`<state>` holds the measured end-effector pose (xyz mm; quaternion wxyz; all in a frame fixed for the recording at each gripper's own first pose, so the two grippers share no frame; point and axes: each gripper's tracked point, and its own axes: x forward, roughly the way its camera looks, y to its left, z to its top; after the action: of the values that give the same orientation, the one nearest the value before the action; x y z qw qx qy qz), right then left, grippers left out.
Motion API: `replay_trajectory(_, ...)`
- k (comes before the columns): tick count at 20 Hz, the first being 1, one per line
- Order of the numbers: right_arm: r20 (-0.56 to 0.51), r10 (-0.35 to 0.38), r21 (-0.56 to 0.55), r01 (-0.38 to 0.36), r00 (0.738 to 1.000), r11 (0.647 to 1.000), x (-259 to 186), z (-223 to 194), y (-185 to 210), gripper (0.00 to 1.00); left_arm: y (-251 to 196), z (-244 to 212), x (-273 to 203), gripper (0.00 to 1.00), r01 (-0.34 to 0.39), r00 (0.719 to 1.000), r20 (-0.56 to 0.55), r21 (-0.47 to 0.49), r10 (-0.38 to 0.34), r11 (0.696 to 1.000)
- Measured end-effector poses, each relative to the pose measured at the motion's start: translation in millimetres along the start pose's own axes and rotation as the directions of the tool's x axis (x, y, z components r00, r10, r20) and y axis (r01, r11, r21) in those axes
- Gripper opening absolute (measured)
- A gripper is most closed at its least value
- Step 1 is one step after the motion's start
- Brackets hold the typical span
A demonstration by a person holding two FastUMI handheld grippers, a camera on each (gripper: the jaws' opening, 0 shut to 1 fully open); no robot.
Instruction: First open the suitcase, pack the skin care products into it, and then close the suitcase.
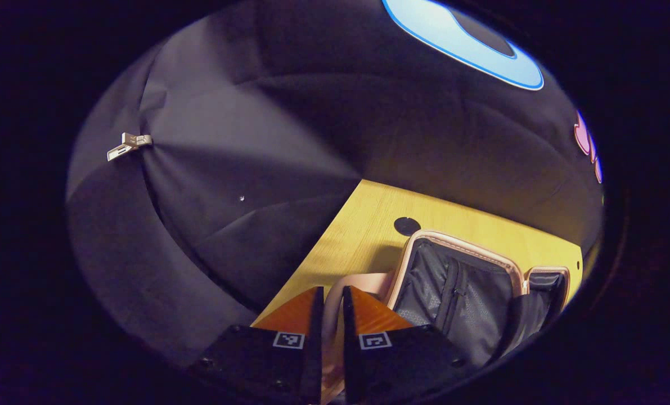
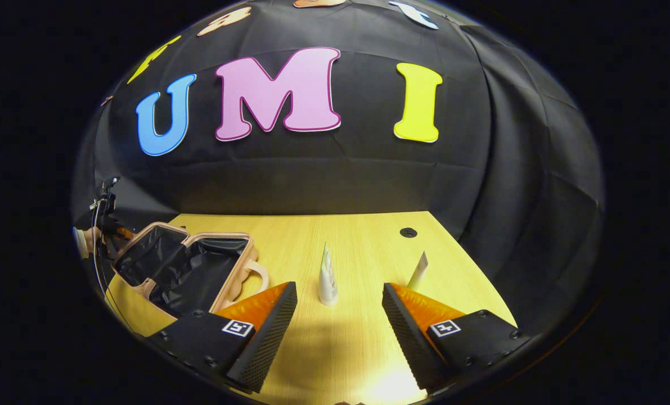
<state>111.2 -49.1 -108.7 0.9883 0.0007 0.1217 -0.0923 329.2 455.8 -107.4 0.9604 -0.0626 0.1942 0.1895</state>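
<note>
Pale yellow wood forms the table [image 2: 357, 247], and everything sits by the open pink suitcase [image 2: 188, 270] at its left end, dark lining exposed. No label on anything is legible. Right of the suitcase, a white tube [image 2: 328, 278] stands upright, with a smaller tube [image 2: 418, 271] farther right. The right gripper [image 2: 339, 315] hangs spread wide before the white tube, empty. The left gripper [image 1: 332, 315] is clenched on the suitcase's pink handle [image 1: 335, 292].

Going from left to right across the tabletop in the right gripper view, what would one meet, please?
Open suitcase → upright white tube → leaning pale tube, with the dark round table hole behind between the tubes. The right gripper is open toward the white tube.
</note>
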Motion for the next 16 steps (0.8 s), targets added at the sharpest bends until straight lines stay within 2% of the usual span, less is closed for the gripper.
replay_trajectory(2,0.006,-0.009,0.014,0.008,1.000,1.000,0,2,-8,0.97,-5,10,-6,0.36,-0.040,0.998,0.048,0.039,0.038,0.998)
replay_trajectory(3,0.012,-0.014,0.023,0.014,1.000,1.000,-1,4,-12,0.97,-8,17,-18,0.33,-0.042,0.997,0.070,0.041,0.039,0.998)
replay_trajectory(4,0.021,-0.020,0.032,0.020,1.000,0.999,-2,8,-18,0.97,-15,23,-33,0.46,-0.034,0.995,0.100,0.027,0.031,0.999)
replay_trajectory(5,0.027,-0.027,0.038,0.026,0.999,0.999,-3,10,-24,0.97,-23,30,-50,0.66,-0.020,0.991,0.136,0.008,0.019,1.000)
replay_trajectory(6,0.033,-0.034,0.042,0.032,0.999,0.999,-4,12,-29,0.97,-35,44,-87,0.82,0.002,0.984,0.177,-0.017,0.001,1.000)
replay_trajectory(7,0.038,-0.039,0.047,0.037,0.999,0.998,-5,14,-35,0.97,-47,46,-94,0.98,0.015,0.977,0.212,-0.028,-0.009,0.999)
replay_trajectory(11,0.067,-0.049,0.062,0.044,0.997,0.997,-8,27,-57,0.97,-114,63,-191,0.96,0.065,0.931,0.360,0.002,-0.062,0.998)
replay_trajectory(13,0.075,-0.048,0.067,0.043,0.996,0.997,-8,32,-67,0.97,-172,51,-240,0.96,0.103,0.918,0.378,0.067,-0.121,0.992)
replay_trajectory(16,0.075,-0.044,0.086,0.037,0.996,0.996,-5,34,-82,0.97,-254,34,-287,0.96,0.179,0.869,0.442,0.138,-0.222,0.974)
